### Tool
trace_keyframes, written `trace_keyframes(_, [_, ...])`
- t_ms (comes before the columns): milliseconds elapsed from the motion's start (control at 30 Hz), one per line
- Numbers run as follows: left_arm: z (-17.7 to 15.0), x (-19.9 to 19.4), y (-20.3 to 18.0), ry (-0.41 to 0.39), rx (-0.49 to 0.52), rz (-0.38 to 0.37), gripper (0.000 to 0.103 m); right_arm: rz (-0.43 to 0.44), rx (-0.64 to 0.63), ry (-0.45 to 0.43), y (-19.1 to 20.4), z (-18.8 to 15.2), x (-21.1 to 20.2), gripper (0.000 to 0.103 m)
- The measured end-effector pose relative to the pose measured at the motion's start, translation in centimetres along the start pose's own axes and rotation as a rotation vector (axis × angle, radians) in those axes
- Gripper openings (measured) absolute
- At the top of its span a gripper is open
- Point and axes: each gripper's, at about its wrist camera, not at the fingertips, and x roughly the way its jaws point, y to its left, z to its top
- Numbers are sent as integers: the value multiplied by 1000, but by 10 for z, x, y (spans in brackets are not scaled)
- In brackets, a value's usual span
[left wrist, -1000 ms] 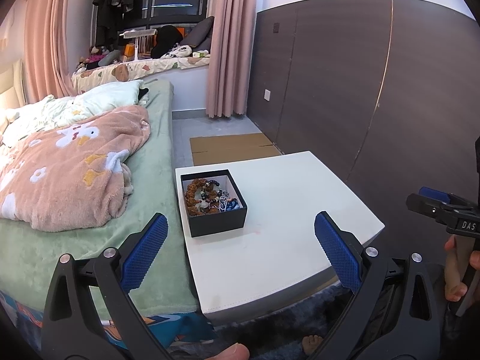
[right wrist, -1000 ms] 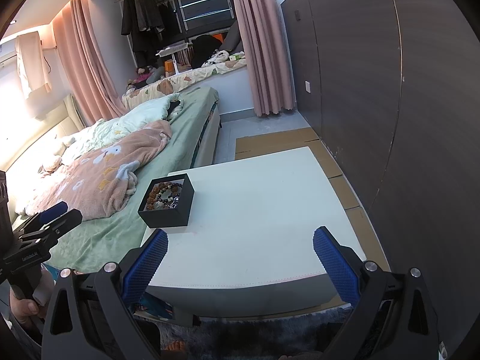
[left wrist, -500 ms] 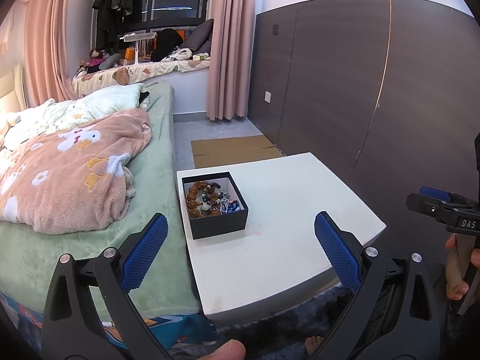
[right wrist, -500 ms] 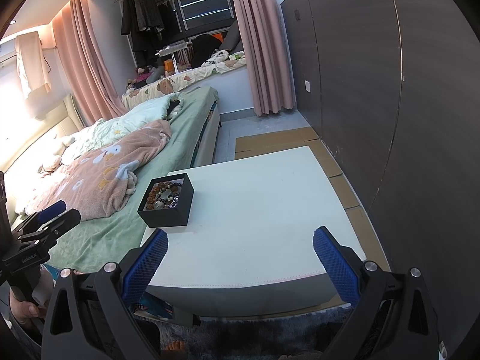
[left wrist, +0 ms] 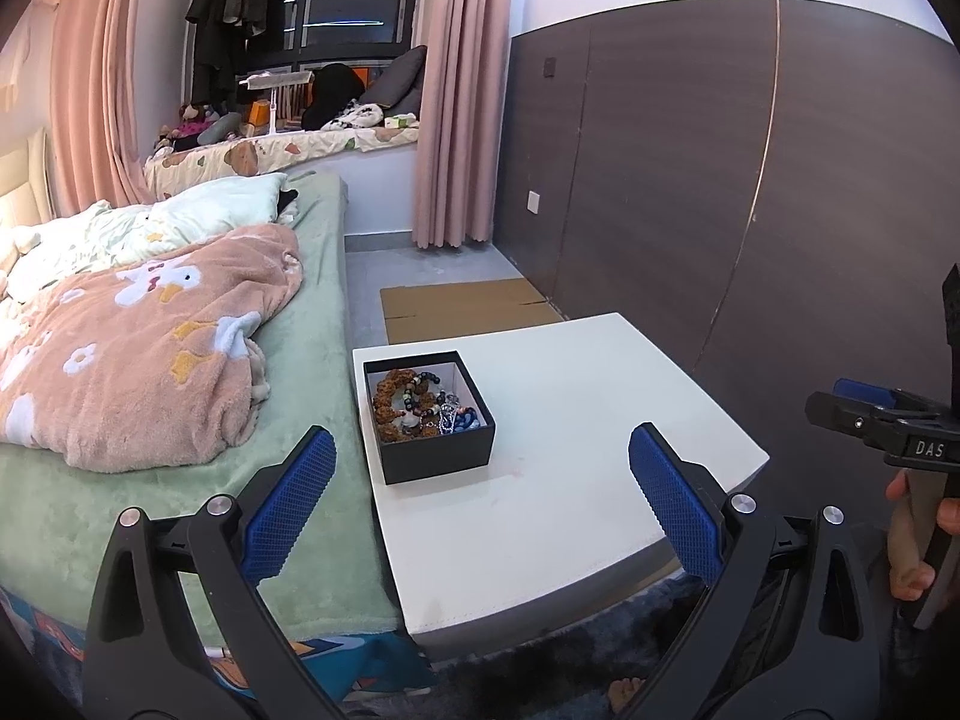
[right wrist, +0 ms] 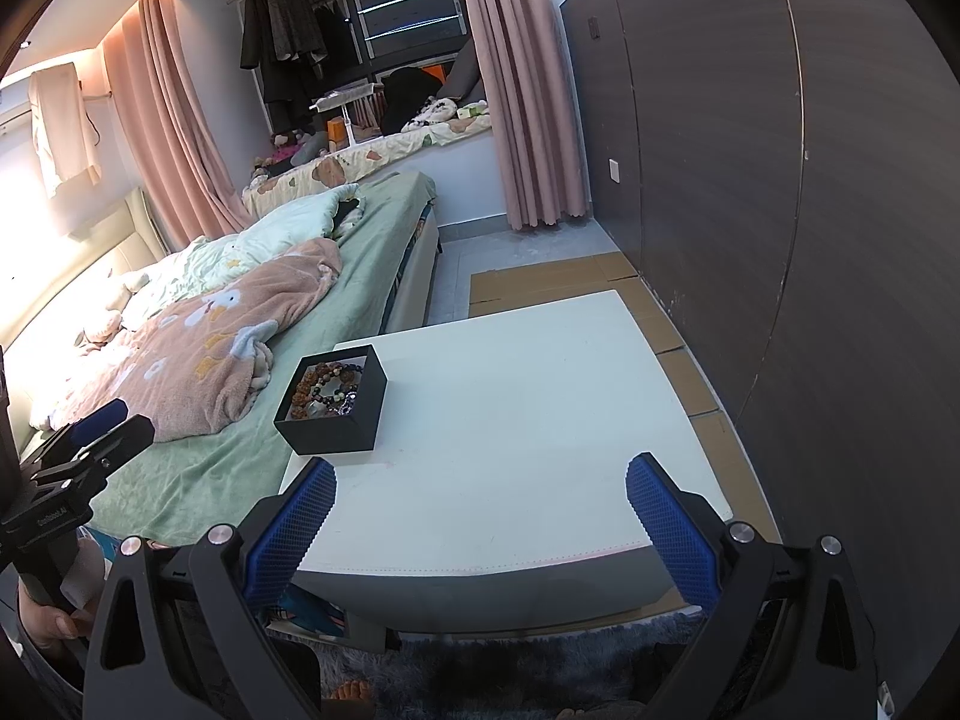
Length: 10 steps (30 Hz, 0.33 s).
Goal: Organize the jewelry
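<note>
- Currently, the left gripper (left wrist: 477,498) is held above the near edge of the white tabletop (left wrist: 576,480); its jaws are spread wide and grip nothing.
- Likewise, the right gripper (right wrist: 480,516) has its jaws wide apart and empty, near the tabletop's front edge.
- An open black box (left wrist: 429,414) stands at the tabletop's left edge, just beside the bed (left wrist: 312,324).
- Beaded bracelets (left wrist: 414,399) lie heaped inside the box.

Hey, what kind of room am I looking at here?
Most likely a bedroom: a bed with a pink blanket beside a low white table, and pink curtains at the window. A black box of bead bracelets sits on the table.
</note>
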Motion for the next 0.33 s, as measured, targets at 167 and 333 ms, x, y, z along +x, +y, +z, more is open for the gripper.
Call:
trace_keyframes(167, [1, 2, 1, 20, -2, 6, 98, 0, 0, 0, 0, 0, 0, 95])
trace_keyframes(333, [1, 4, 1, 24, -2, 5, 98, 0, 0, 1, -1, 1, 0, 95])
